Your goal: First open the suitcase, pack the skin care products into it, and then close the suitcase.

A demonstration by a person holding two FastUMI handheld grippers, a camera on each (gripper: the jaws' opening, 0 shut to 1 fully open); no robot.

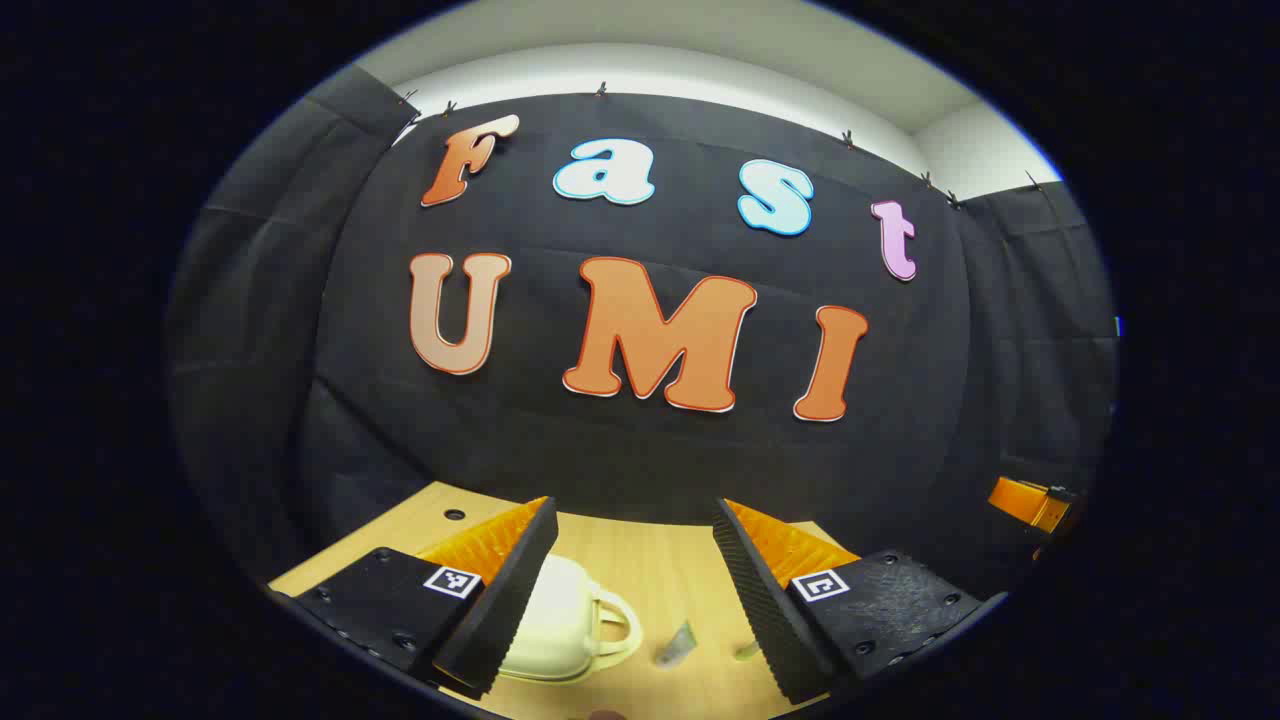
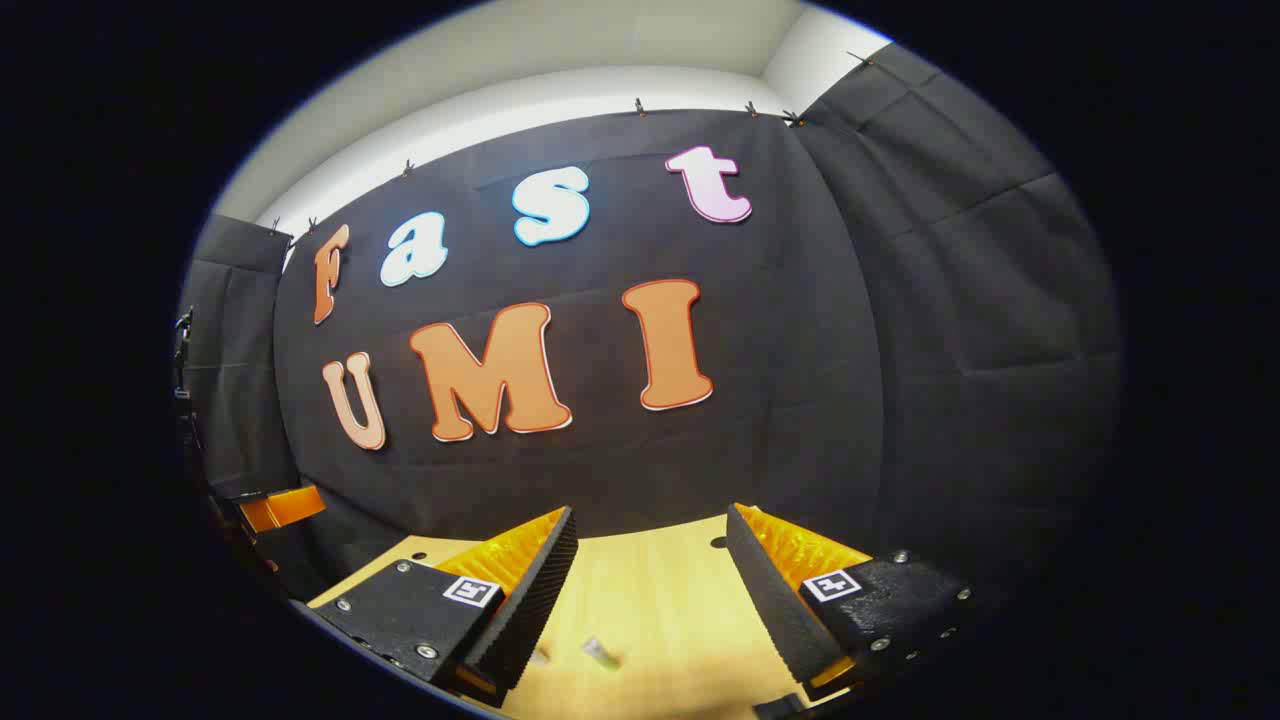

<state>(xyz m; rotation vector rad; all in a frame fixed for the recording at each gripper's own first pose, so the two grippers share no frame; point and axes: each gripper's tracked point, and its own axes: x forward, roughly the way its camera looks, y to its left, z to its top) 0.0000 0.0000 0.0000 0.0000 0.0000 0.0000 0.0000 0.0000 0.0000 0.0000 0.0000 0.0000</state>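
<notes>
Both my grippers held above the light wooden table (image 1: 640,570), left gripper (image 1: 633,600) spread wide over a cream hard-shell suitcase (image 1: 560,625), right gripper (image 2: 650,600) spread, nothing pinched.

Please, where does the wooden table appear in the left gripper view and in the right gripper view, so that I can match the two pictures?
Left gripper view: the wooden table lies at bottom centre, between the open fingers of the left gripper.
Right gripper view: the table lies at bottom centre, between the open fingers of the right gripper.
Shared landmark: the black cloth wall rising behind the table's far edge.
</notes>
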